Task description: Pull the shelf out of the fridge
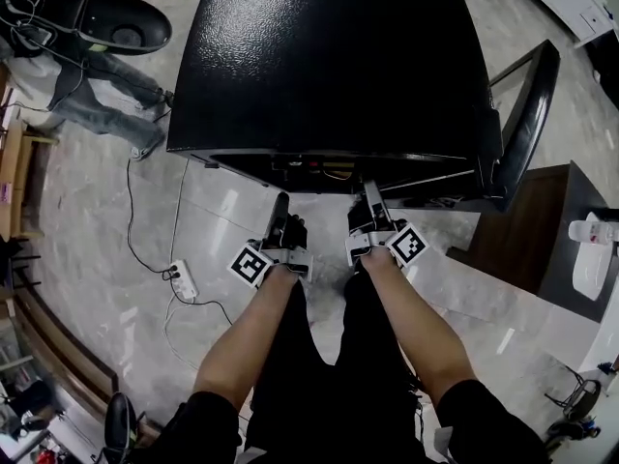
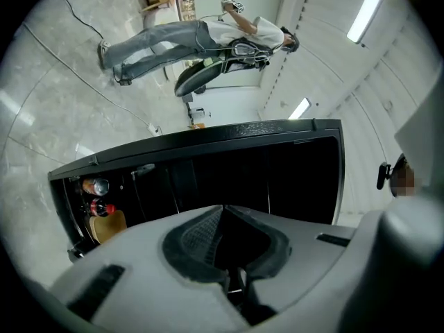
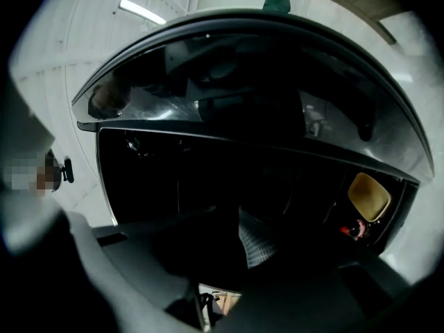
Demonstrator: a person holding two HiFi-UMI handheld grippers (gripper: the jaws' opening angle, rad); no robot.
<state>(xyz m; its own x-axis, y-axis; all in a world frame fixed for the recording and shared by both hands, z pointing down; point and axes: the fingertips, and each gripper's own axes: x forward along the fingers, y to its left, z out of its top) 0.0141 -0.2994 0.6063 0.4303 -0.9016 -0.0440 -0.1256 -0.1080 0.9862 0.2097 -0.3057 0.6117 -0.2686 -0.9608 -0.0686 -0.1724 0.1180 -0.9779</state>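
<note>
A big black metal fridge [image 1: 329, 56] stands on a shiny grey tile floor [image 1: 222, 211]. Its black door [image 1: 527, 124] is swung open on the right side. The person holds both grippers out in front of the open fridge, with bare arms.

The left gripper [image 1: 281, 203] is close to the front of the fridge. Its two grey jaws are squeezed together at the tips. Nothing is between them.

The right gripper [image 1: 371, 191] is just beside it, and its tip is right up at the fridge's front edge. I cannot tell if it touches the fridge. Its jaws are a little way apart. One ribbed grey pad [image 3: 258, 241] shows, with a dark gap next to it. The jaws hold nothing.

It is very dark inside the fridge. In the left gripper view the shelf [image 2: 269, 182] shows only as a thin pale line deep in the dark. It is in its place in the fridge, and no gripper is on it.

Low in the fridge are a shiny drink can [image 2: 96, 185], a red bottle [image 2: 98, 207] and a flat tan thing [image 2: 109, 225].

A person in grey jeans [image 1: 106, 95] sits on the far left. A white power strip [image 1: 184, 280] lies on the floor with a thin cord.
</note>
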